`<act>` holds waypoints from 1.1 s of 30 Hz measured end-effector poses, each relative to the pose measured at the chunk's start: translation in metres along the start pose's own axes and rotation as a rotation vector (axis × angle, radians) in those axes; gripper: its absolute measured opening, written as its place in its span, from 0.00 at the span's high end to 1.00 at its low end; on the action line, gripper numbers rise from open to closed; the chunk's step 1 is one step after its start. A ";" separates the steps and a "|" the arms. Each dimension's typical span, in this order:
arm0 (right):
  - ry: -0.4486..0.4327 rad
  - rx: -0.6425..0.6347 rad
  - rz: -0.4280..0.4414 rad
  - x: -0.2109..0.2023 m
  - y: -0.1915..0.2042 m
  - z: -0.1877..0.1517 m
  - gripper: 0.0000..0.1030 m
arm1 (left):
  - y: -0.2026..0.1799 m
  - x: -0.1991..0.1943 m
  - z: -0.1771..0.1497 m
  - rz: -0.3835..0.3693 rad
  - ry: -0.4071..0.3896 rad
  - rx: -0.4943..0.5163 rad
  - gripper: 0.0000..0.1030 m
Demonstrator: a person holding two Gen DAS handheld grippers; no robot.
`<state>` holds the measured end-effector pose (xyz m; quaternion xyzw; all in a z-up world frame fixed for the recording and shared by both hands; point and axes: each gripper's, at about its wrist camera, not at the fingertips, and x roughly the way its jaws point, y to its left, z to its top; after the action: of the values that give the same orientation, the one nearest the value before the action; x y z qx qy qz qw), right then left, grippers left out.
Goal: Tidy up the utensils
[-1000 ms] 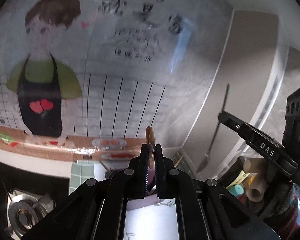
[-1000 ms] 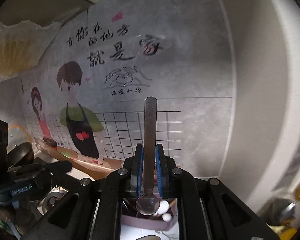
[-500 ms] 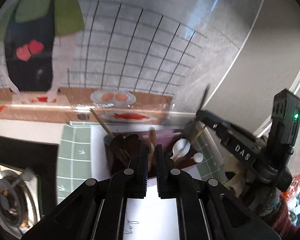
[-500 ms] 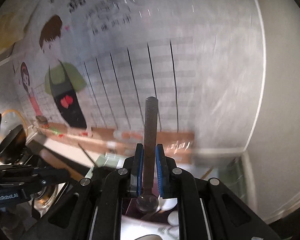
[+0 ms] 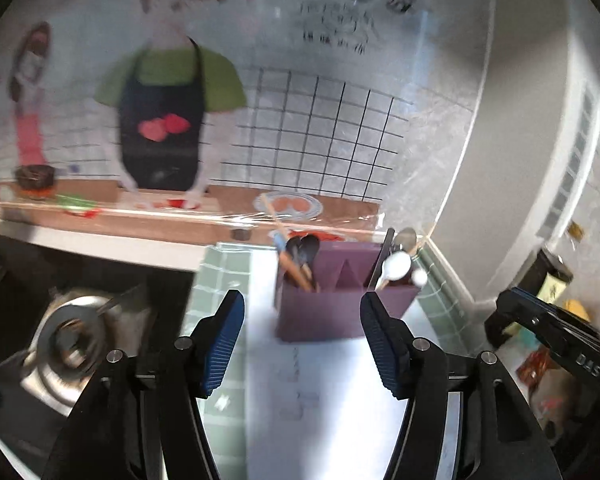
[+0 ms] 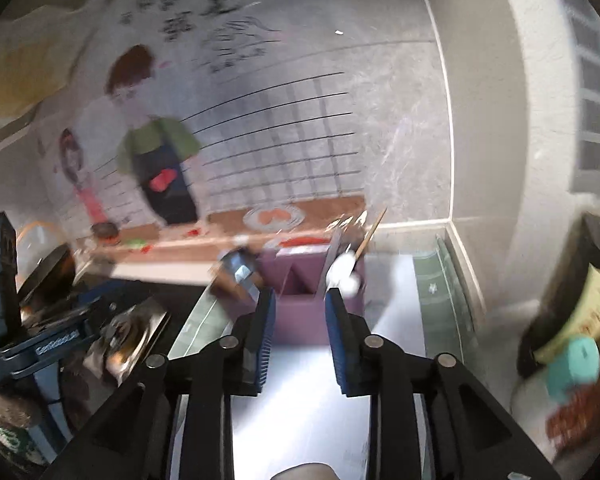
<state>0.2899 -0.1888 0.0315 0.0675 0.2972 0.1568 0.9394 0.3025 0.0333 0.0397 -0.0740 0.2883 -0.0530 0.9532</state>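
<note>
A purple holder (image 5: pixel 342 300) stands on the white desk (image 5: pixel 332 392) near the back wall, ahead of both tongs and apart from them. Dark spoons (image 5: pixel 304 248) fill its left compartment; a white spoon (image 5: pixel 396 266) and a metal one lean in its right. The left tongs (image 5: pixel 302 340) are spread wide and empty. The right tongs (image 6: pixel 300 340) are also parted, gripping nothing, aimed at the holder's middle.

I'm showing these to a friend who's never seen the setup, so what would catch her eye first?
Probably the purple utensil holder at the back of the white counter, spoons and wooden handles sticking up from its compartments. Behind it, the cartoon wall mural of a cook in a dark apron. Both hand-held grippers, left and right, are open and empty.
</note>
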 end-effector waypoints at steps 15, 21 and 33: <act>0.024 -0.086 -0.123 -0.068 0.065 -0.080 0.72 | -0.008 -0.089 -0.074 0.049 0.018 0.087 0.41; 0.004 -0.127 -0.121 -0.081 0.068 -0.091 0.72 | -0.026 -0.106 -0.079 0.066 -0.006 0.103 0.41; 0.009 -0.164 -0.080 -0.094 0.055 -0.096 0.72 | -0.041 -0.119 -0.092 0.124 0.030 0.068 0.41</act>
<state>0.1469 -0.1651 0.0161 -0.0221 0.2902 0.1430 0.9460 0.1507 -0.0001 0.0357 -0.0229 0.3045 -0.0046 0.9522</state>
